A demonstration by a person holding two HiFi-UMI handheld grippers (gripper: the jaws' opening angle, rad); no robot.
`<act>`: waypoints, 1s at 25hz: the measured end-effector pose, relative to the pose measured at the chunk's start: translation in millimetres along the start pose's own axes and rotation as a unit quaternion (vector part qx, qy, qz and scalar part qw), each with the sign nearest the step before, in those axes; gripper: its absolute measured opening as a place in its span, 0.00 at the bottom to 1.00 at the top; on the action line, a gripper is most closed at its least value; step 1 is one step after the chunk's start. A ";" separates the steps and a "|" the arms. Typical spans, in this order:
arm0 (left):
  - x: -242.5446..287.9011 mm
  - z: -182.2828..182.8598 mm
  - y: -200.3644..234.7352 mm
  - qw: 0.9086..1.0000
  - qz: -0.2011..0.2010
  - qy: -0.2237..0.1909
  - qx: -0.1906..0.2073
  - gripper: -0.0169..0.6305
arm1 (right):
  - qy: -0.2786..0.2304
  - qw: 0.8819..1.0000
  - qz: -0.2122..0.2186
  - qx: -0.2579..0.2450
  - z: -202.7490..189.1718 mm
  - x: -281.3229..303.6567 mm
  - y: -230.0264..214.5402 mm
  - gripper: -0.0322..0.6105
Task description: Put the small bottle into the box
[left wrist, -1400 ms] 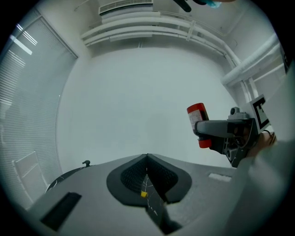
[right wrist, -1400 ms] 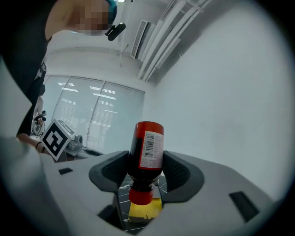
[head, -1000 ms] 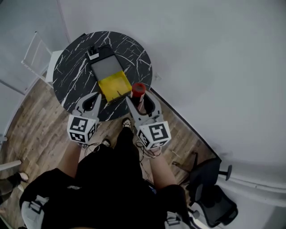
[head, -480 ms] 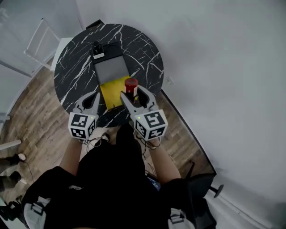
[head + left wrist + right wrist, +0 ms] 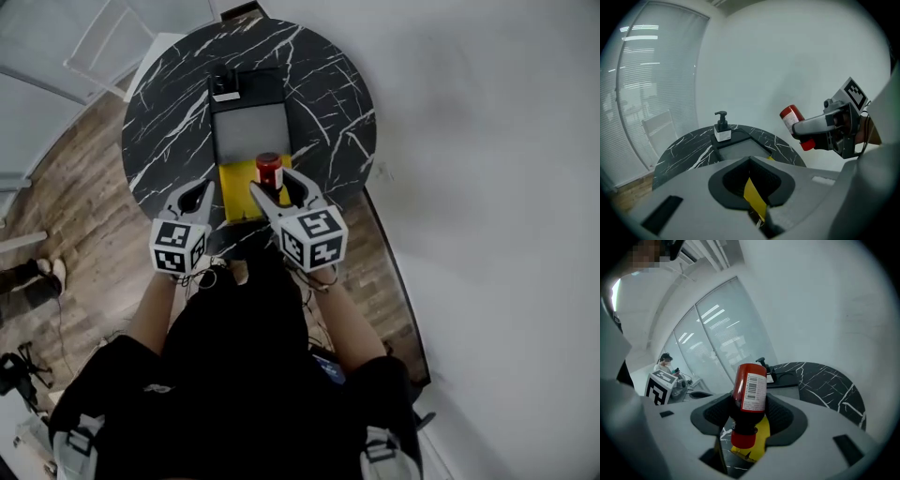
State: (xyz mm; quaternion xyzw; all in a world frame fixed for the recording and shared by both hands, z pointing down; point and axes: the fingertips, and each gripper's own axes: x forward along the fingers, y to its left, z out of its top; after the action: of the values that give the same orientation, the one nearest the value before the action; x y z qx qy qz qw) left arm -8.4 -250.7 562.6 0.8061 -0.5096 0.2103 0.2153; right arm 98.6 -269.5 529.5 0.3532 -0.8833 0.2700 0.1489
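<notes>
Left gripper (image 5: 193, 195), jaws closed and empty, hovers at the near edge of the round marble table (image 5: 164, 131), left of centre. Bare tabletop lies either side of the yellow box (image 5: 234, 187) at centre. Right gripper (image 5: 274, 190) clamps the small bottle (image 5: 269, 170), red, cap end nearest the gripper, over the box.

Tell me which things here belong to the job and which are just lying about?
Job: red bottle, gripped by the right tool; yellow box.
Lying about: pump bottle; grey tray; left tool, shut and empty.
</notes>
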 end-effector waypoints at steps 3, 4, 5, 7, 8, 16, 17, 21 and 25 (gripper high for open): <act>8.7 -15.0 3.5 1.000 0.017 0.017 -0.016 0.02 | 0.042 0.999 0.022 0.003 -23.5 19.6 -7.6 0.39; 10.8 -21.3 4.9 0.999 0.024 0.025 -0.021 0.02 | 0.057 0.998 0.029 0.003 -33.1 25.5 -8.7 0.39; 12.5 -27.7 6.8 0.999 0.030 0.033 -0.026 0.02 | 0.073 0.997 0.037 0.003 -43.3 31.6 -8.9 0.39; 15.2 -39.3 11.9 0.997 0.041 0.045 -0.041 0.03 | 0.106 0.993 0.049 0.002 -64.7 43.4 -8.6 0.38; 15.8 -44.6 14.2 0.997 0.045 0.049 -0.049 0.02 | 0.121 0.991 0.052 0.001 -75.2 48.6 -8.7 0.39; 11.9 -89.3 30.5 0.988 0.087 0.082 -0.099 0.02 | 0.218 0.973 0.042 0.064 -135.4 82.7 -21.3 0.38; 11.0 -93.0 32.7 0.987 0.092 0.084 -0.104 0.02 | 0.227 0.971 0.038 0.063 -139.4 86.0 -22.9 0.38; 14.8 -104.9 36.0 0.984 0.099 0.090 -0.121 0.02 | 0.258 0.964 0.032 0.062 -159.1 96.5 -27.2 0.39; 23.0 -116.2 35.7 0.981 0.098 0.100 -0.133 0.02 | 0.277 0.959 0.025 0.059 -169.8 105.4 -30.6 0.39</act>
State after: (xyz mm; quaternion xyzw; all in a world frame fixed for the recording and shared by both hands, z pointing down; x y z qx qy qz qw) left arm -45.8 -216.1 675.3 0.6913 -0.5850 0.2405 0.3492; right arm 57.9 -246.5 726.2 0.2508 -0.7986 0.4126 0.3594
